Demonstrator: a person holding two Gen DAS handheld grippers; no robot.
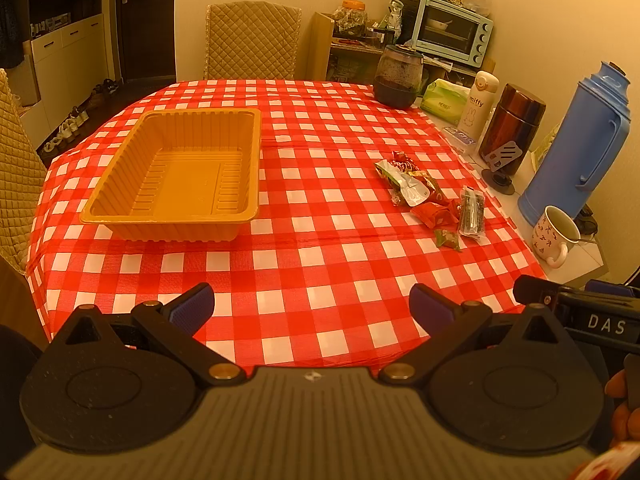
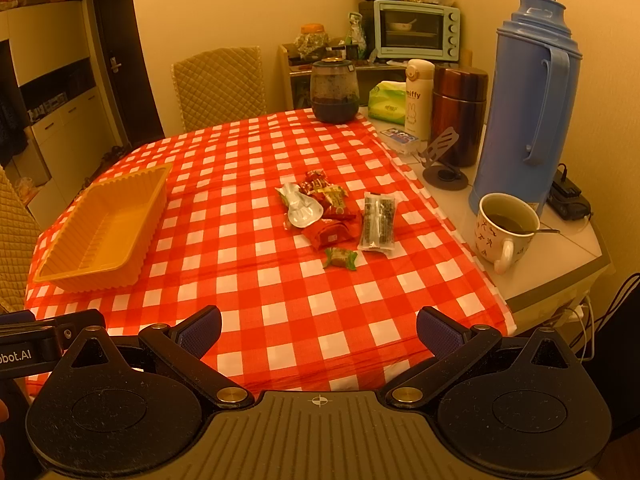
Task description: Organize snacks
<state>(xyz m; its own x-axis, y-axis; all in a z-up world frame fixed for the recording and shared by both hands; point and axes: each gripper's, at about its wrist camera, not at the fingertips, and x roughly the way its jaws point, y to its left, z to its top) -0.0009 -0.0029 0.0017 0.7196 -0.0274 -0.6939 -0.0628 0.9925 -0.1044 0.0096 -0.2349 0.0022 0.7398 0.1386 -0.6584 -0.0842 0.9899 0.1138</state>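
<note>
On a table covered by a red-and-white checked cloth point(image 2: 280, 300), I have both grippers hovering at the near edge, nothing picked up yet. My left gripper point(image 1: 312, 312) has its jaws spread wide and empty; my right gripper point(image 2: 319, 330) is likewise released and empty.

From the right wrist view, a small heap of wrapped snacks point(image 2: 320, 210) lies at about twelve o'clock, a little beyond the jaws. Beside the heap, toward one o'clock, is a clear packet of dark sticks point(image 2: 377, 220), and a single green-wrapped candy point(image 2: 340, 258) sits nearest me, apart from the heap. An empty orange plastic tray point(image 2: 104, 236) rests at about ten o'clock, well apart from the snacks. From the left wrist view the tray point(image 1: 176, 176) is at eleven o'clock and the snacks point(image 1: 424, 192) at one o'clock.

I judge these pieces to be very light, with crinkly, slippery wrappers that give under pressure. The twisted or sealed ends look weakest, so I would pinch each across its solid middle, starting with the lone green candy. A full mug point(image 2: 505, 226) stands at two o'clock, off the cloth; a wide swing could knock it.
</note>
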